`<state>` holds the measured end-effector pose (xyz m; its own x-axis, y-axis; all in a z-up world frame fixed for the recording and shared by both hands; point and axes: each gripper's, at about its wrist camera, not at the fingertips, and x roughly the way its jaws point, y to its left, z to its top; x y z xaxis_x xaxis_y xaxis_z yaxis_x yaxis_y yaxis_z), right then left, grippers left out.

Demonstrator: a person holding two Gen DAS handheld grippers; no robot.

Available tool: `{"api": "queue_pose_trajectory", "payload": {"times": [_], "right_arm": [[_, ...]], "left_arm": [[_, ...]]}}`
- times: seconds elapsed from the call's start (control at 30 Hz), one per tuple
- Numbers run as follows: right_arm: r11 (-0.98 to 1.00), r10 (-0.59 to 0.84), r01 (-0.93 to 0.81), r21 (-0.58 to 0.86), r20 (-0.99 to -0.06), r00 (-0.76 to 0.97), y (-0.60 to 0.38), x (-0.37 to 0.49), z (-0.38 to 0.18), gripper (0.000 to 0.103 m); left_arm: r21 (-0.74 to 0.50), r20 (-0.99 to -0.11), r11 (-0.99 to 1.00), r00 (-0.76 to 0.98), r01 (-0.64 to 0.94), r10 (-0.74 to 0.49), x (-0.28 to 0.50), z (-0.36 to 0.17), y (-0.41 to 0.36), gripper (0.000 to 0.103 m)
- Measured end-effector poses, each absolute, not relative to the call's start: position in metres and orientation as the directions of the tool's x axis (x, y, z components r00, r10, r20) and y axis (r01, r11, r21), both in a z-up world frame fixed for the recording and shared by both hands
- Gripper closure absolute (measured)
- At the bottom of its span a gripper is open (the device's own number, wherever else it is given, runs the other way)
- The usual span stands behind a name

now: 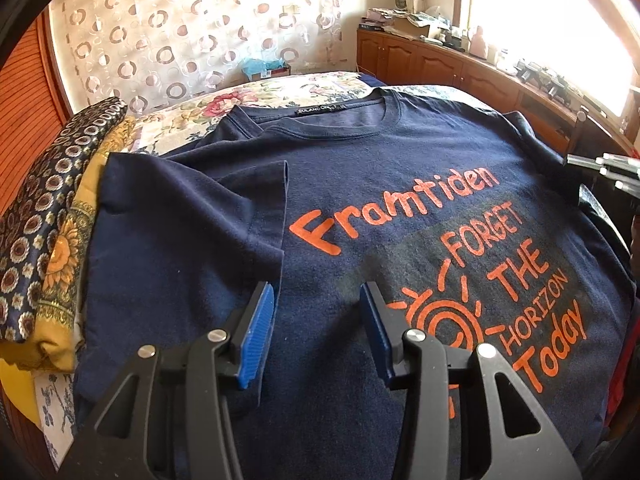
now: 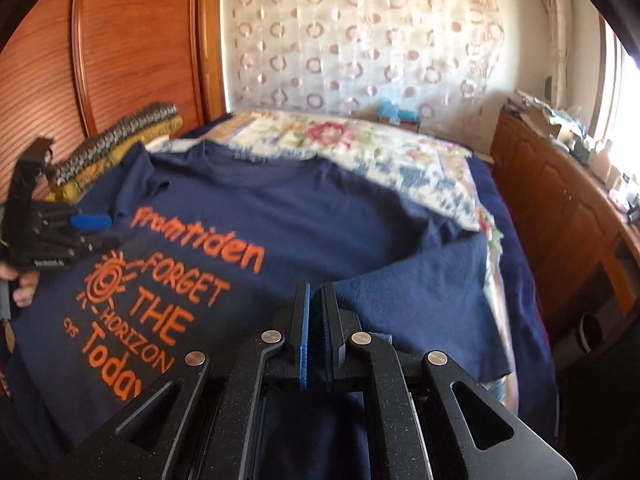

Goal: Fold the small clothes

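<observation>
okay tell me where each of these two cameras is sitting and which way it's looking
Left wrist: sits on the left gripper, angled down over the navy T-shirt toward the collar; its open blue-padded fingers show, holding nothing.
Right wrist: sits on the right gripper, angled down across the shirt's right side toward the curtain; its jaws are shut on navy cloth, and the left gripper and a hand show at left.
Shared: the T-shirt, the flowered bedspread, the folded patterned cloths, the curtain.

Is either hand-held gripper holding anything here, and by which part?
Right hand-held gripper pinches the navy T-shirt at its right-side edge; left hand-held gripper is open, holding nothing.
</observation>
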<state>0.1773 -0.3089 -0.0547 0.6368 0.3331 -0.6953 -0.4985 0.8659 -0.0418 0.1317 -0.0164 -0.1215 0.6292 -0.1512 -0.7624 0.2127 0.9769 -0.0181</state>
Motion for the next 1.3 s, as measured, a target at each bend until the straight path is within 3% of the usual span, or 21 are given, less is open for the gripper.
{"api": "queue_pose_trajectory", "payload": {"times": [0.13,0.2,0.27,0.47,0.73,0.93,1.0,1.17,1.3], "right_arm": [[0.876,0.33,-0.481,-0.025,-0.697,0.636,-0.321,0.171,-0.054,0.091],[0.885,0.324,-0.465,-0.02,-0.691,0.647,-0.327,0.167,-0.049,0.069],[0.894,0.323,-0.447,-0.013,-0.674,0.664,-0.335,0.161,-0.041,0.062],[0.934,0.251,-0.356,-0.03,-0.654,0.713,-0.366,0.166,-0.031,0.06],[0.979,0.114,-0.202,-0.033,-0.732,0.672,-0.414,0.206,-0.066,0.06],[0.986,0.106,-0.168,-0.001,-0.772,0.627,-0.43,0.228,-0.078,0.06],[0.985,0.098,-0.173,-0.014,-0.777,0.622,-0.429,0.23,-0.077,0.063],[0.974,0.093,-0.22,-0.063,-0.769,0.633,-0.415,0.22,-0.077,0.093],[0.966,0.107,-0.247,-0.072,-0.761,0.64,-0.41,0.218,-0.073,0.101]], "left_arm": [[-0.089,-0.731,0.977,0.653,0.195,-0.197,0.117,-0.112,-0.012,0.059],[-0.103,-0.701,0.974,0.68,0.201,-0.214,0.107,-0.102,-0.012,0.059],[-0.115,-0.675,0.973,0.703,0.2,-0.224,0.099,-0.092,-0.013,0.059],[-0.119,-0.612,0.98,0.766,0.159,-0.198,0.083,-0.065,-0.014,0.059],[-0.084,-0.591,0.984,0.787,0.154,-0.174,0.074,-0.052,-0.025,0.059],[-0.101,-0.578,0.975,0.786,0.197,-0.219,0.07,-0.048,-0.032,0.059],[-0.109,-0.578,0.973,0.783,0.203,-0.228,0.07,-0.048,-0.032,0.059],[-0.111,-0.574,0.972,0.785,0.206,-0.232,0.066,-0.047,-0.034,0.059],[-0.115,-0.572,0.973,0.787,0.201,-0.23,0.065,-0.047,-0.034,0.059]]}}
